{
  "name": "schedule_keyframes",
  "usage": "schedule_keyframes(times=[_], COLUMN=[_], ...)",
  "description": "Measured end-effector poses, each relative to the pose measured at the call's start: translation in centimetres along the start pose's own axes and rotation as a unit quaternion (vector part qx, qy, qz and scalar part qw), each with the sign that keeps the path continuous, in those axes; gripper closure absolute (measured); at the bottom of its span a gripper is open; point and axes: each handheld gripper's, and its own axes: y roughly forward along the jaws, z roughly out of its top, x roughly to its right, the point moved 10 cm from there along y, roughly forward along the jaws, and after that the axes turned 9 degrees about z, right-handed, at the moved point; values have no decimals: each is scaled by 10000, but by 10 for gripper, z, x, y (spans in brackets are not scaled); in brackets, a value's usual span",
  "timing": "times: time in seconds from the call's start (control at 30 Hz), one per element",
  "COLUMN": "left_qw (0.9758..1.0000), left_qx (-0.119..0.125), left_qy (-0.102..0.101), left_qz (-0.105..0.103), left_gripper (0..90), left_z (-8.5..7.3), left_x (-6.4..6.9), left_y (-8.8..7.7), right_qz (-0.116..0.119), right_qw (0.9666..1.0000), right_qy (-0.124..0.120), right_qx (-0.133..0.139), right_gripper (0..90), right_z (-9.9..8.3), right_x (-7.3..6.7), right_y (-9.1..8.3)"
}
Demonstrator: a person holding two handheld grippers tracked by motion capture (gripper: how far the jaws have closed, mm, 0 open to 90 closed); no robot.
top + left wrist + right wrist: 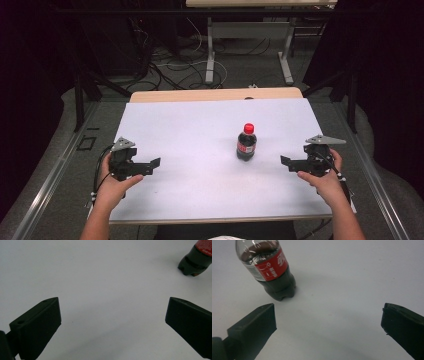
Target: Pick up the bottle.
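While the white table top (200, 125) spreads wide under both forearms, a small cola bottle (246, 142) stands upright on it, right of the middle (red cap, red label, dark drink inside). On the person's left, the left gripper (155, 165) hangs low over the sheet with its jaws spread wide and nothing between them, well apart from the bottle. Opposite, the right gripper (285, 161) points inward toward the bottle, near it but not touching, jaws likewise gaping and empty.
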Motion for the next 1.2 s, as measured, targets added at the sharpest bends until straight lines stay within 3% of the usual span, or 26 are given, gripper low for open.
schedule_keyframes(times=[0.23, 0.3, 0.43, 0.63, 0.7, 0.9, 0.97, 1.03, 1.2], left_qw=[9996, 9995, 9993, 9995, 9995, 9996, 9995, 9996, 9996], left_qx=[175, 164, 163, 164, 190, 152, 150, 150, 83], left_qy=[108, 131, 220, 179, 153, 163, 170, 180, 201], left_qz=[-182, -245, -247, -200, -177, -189, -205, -174, -160], left_gripper=[4, 4, 4, 4, 4, 4, 4, 4, 4], left_z=[7, 7, 6, 7, 8, 7, 7, 6, 3], left_x=[16, 22, 27, 28, 28, 26, 26, 25, 26], left_y=[-4, -2, -1, -4, -4, -5, -5, -4, -2], right_qz=[73, 219, 321, 402, 477, 616, 641, 637, 711], right_qw=[9992, 9990, 9982, 9960, 9945, 9916, 9913, 9901, 9895], right_qy=[-356, -347, -496, -801, -928, -1128, -1126, -1209, -1140], right_qx=[158, 158, 65, 62, 116, -147, -228, -326, -528], right_gripper=[6, 16, 23, 53, 59, 67, 68, 99, 140], right_z=[10, 11, 17, 33, 41, 50, 48, 44, 36], right_x=[-18, -23, -33, -43, -49, -62, -63, -63, -61], right_y=[1, 4, 9, 20, 28, 63, 68, 83, 100])
